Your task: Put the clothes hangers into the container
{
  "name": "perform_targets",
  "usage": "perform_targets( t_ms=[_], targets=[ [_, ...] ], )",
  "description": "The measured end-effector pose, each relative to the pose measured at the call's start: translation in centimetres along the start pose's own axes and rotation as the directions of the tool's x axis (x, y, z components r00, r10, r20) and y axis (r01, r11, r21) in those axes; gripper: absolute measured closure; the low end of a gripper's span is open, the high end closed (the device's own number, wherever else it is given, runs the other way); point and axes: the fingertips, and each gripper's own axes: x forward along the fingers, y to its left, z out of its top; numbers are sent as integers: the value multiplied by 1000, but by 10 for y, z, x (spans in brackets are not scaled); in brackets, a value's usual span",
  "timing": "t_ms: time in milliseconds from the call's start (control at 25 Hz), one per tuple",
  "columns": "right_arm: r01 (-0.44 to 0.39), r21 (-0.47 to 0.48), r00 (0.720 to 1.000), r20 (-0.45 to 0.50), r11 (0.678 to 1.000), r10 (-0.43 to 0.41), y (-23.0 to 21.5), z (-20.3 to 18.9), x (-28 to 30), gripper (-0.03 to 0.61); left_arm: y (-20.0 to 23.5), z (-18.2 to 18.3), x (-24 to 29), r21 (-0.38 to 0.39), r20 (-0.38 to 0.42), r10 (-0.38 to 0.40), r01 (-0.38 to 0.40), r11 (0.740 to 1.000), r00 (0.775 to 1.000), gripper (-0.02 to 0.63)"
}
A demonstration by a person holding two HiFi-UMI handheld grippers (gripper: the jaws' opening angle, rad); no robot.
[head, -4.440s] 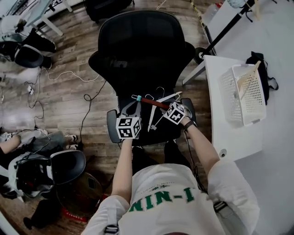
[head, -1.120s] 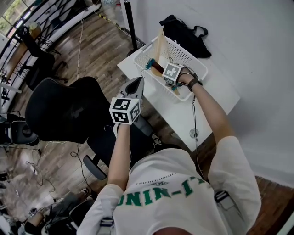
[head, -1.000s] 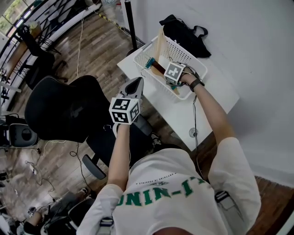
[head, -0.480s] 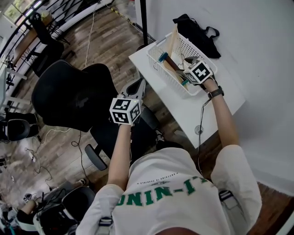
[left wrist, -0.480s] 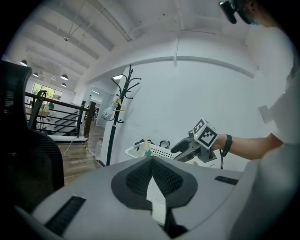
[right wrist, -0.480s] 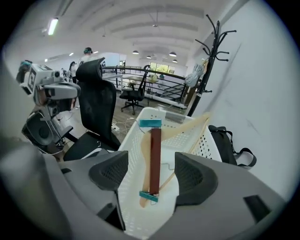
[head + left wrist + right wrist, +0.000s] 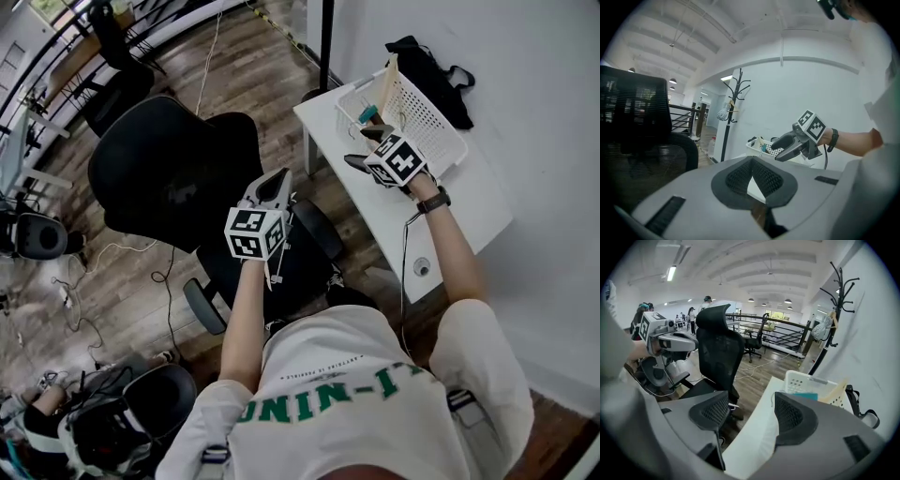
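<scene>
While hangers (image 7: pixel 387 89) sit in the basket (image 7: pixel 436 131) on the white worktop (image 7: pixel 380 211), the right gripper (image 7: pixel 364 147) hovers empty, its parted jaws just narrowing. The left gripper (image 7: pixel 278 176) is closed; only the right gripper view shows distant people (image 7: pixel 692 316)

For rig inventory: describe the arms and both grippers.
The left gripper and right gripper are grey, with black mesh-textured pads and a white cube of square markers. The right one's jaws have just been closing, nothing between them. A dark wristband and cable mark the right arm; the white T-shirt has short sleeves, green lettering.
</scene>
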Motion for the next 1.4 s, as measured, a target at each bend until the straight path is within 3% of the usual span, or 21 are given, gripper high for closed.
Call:
perform_targets(
  t_ms=[240, 520, 1000, 1400],
  targets=[
    [-123, -52, 992, -16, 991, 123, 73, 26, 43, 252, 32, -17, -42, -24, -4, 61, -61, 998, 998, 600],
    [-265, -110, 963, -76, 958, 258, 163, 39, 96, 238, 76, -51, -86, -83, -19, 162, -163, 983, 987, 600],
    [-426, -91, 890, -222, 900, 398, 288, 7, 163, 221, 123, -119, -156, -184, -86, 267, -278, 943, 960, 600],
    [-443, 41, 858, -271, 895, 437, 337, -61, 245, 215, 162, -208, -164, -235, -162, 286, -318, 919, 944, 600]
  ],
)
